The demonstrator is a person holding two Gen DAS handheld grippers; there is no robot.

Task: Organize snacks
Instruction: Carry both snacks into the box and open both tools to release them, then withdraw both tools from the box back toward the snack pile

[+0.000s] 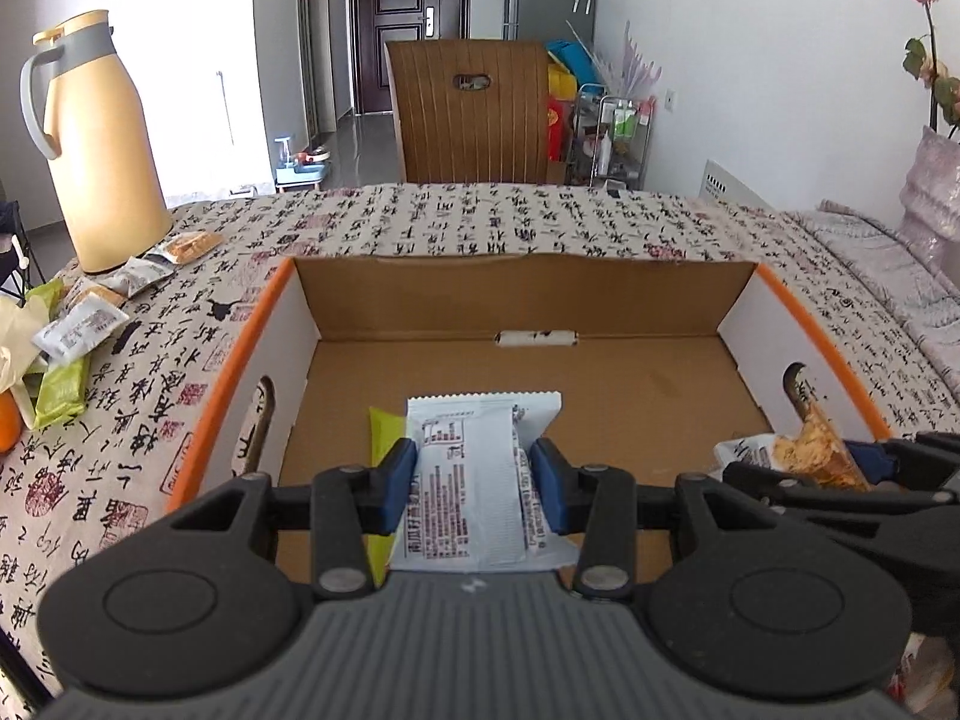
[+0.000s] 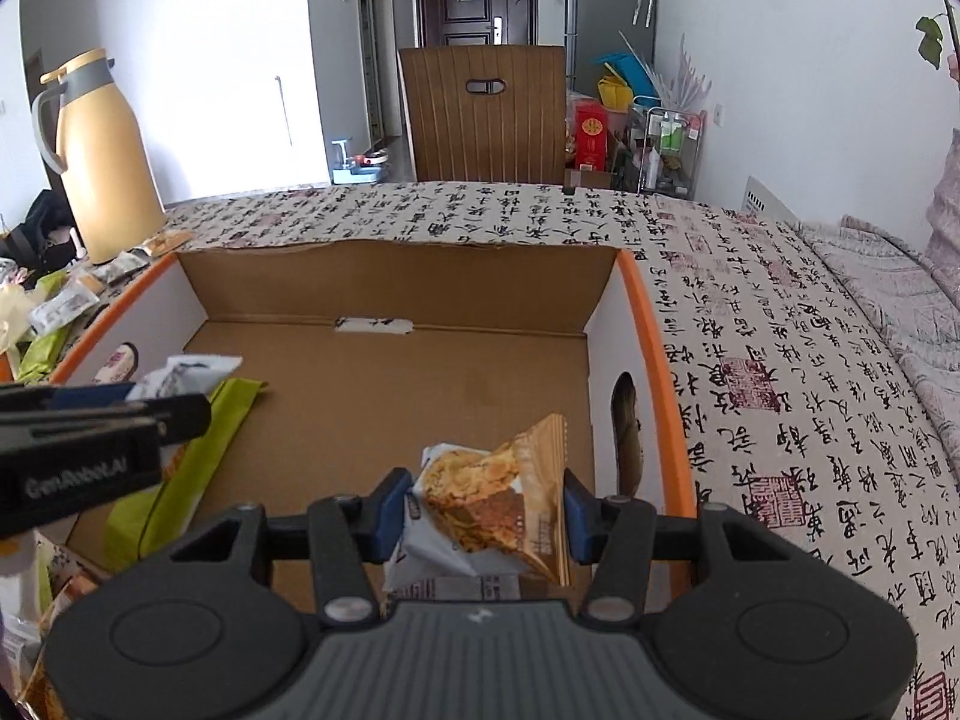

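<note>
Now both grippers hang over the open box point(image 1: 522, 294): the left gripper point(image 1: 474, 483) is pinched on a white packet point(image 1: 465, 480), the right gripper point(image 2: 477, 513) on an orange packet point(image 2: 492, 510); lower each close to the floor, clear of the green packet point(image 2: 198, 450), before letting go

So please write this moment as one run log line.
left gripper: shut on white snack packet | right gripper: shut on orange snack packet | both over cardboard box
</note>
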